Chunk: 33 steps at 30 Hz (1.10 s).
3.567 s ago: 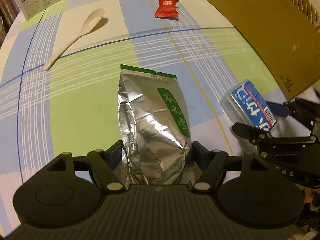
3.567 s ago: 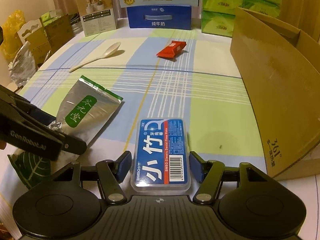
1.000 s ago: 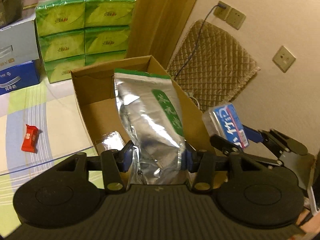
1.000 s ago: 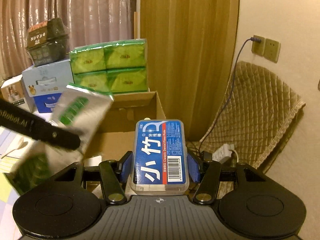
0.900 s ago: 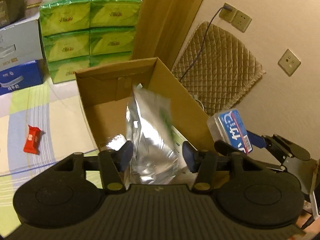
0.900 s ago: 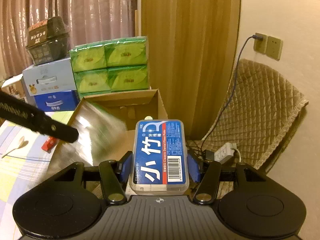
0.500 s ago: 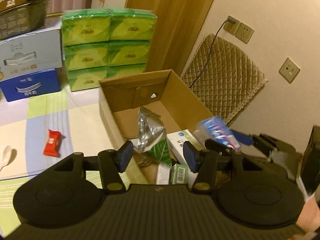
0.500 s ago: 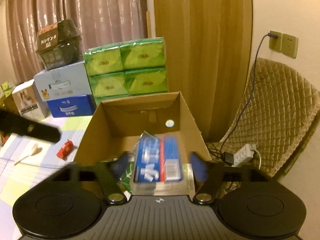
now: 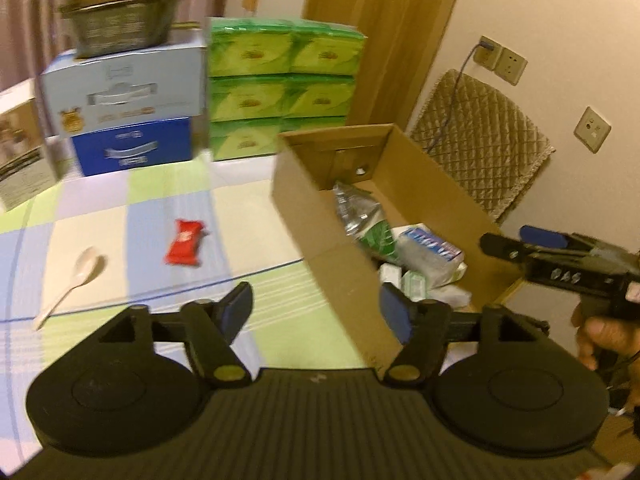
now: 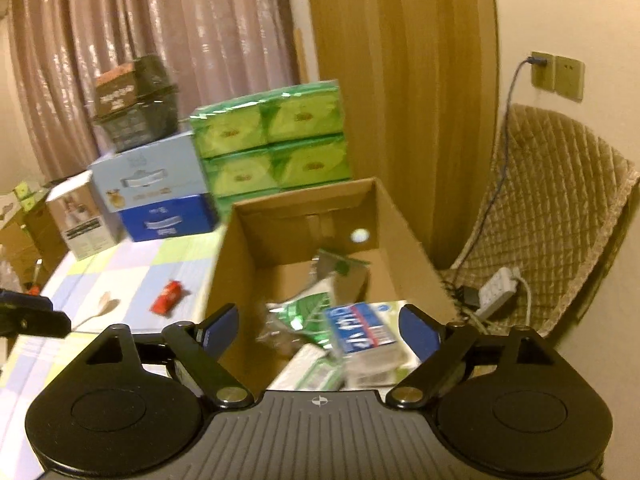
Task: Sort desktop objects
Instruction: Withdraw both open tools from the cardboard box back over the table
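Observation:
The open cardboard box (image 9: 304, 216) (image 10: 240, 248) stands at the table's right edge. Inside it lie the silver-and-green tea pouch (image 9: 358, 210) (image 10: 304, 314) and the blue floss box (image 9: 430, 245) (image 10: 360, 332) among other small packages. My left gripper (image 9: 316, 312) is open and empty, above the box's near left corner. My right gripper (image 10: 318, 330) is open and empty over the box; it also shows in the left wrist view (image 9: 520, 242). A red candy wrapper (image 9: 185, 242) (image 10: 168, 297) and a white spoon (image 9: 72, 280) (image 10: 100, 308) lie on the checked tablecloth.
Green tissue packs (image 9: 280, 84) (image 10: 272, 140), a blue-and-white carton (image 9: 128, 108) (image 10: 156, 196) with a dark basket (image 9: 116, 12) on top, and a small white box (image 10: 80, 220) line the table's far edge. A quilted chair (image 10: 560, 208) and power strip (image 10: 496, 288) stand right.
Both grippers opened and dropped their loads into the box: first the tea pouch, then the floss box. Both have since pulled back, and the left view swung toward the table.

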{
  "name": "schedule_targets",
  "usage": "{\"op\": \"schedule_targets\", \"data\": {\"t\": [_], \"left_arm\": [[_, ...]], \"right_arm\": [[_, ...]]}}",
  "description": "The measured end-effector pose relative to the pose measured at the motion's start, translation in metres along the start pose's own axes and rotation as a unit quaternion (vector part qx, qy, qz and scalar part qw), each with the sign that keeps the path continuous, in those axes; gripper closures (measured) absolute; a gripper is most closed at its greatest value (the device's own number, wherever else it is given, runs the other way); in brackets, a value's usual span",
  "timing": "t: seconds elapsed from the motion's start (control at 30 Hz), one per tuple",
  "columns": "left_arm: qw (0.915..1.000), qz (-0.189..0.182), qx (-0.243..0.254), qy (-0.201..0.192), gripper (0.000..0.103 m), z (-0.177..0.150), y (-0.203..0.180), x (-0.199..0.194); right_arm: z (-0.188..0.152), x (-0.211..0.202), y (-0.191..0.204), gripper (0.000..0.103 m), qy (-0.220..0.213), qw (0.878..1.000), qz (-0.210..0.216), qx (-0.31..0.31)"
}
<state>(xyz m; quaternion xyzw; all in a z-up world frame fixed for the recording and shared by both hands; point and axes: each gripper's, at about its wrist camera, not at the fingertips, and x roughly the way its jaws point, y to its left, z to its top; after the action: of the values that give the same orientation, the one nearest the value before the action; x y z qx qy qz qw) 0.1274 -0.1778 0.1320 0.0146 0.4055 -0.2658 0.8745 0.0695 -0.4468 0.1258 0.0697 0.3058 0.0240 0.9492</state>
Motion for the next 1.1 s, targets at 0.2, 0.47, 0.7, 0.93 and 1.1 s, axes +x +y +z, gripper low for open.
{"op": "schedule_targets", "data": {"t": [0.2,0.47,0.7,0.93,1.1], "left_arm": [[0.9996,0.026,-0.007,-0.004,0.020,-0.033,0.032,-0.043],[0.9963,0.082,-0.026,-0.009,0.010,-0.066,0.081,-0.093],[0.9917,0.117,-0.052,-0.008,0.009,-0.092,0.129,-0.110],[0.9882,0.139,-0.065,0.003,0.009,-0.115,0.163,-0.112],[0.9874,0.144,-0.065,0.008,0.009,-0.120,0.179,-0.106]], "right_arm": [[-0.002,-0.020,0.050,0.010,0.001,0.999,0.039,-0.029],[-0.011,-0.022,0.114,0.006,0.010,0.994,0.080,-0.069],[-0.024,-0.008,0.150,0.005,0.029,0.990,0.102,-0.091],[-0.037,0.008,0.173,0.005,0.047,0.987,0.115,-0.103],[-0.044,0.024,0.181,0.005,0.058,0.986,0.113,-0.107]]}}
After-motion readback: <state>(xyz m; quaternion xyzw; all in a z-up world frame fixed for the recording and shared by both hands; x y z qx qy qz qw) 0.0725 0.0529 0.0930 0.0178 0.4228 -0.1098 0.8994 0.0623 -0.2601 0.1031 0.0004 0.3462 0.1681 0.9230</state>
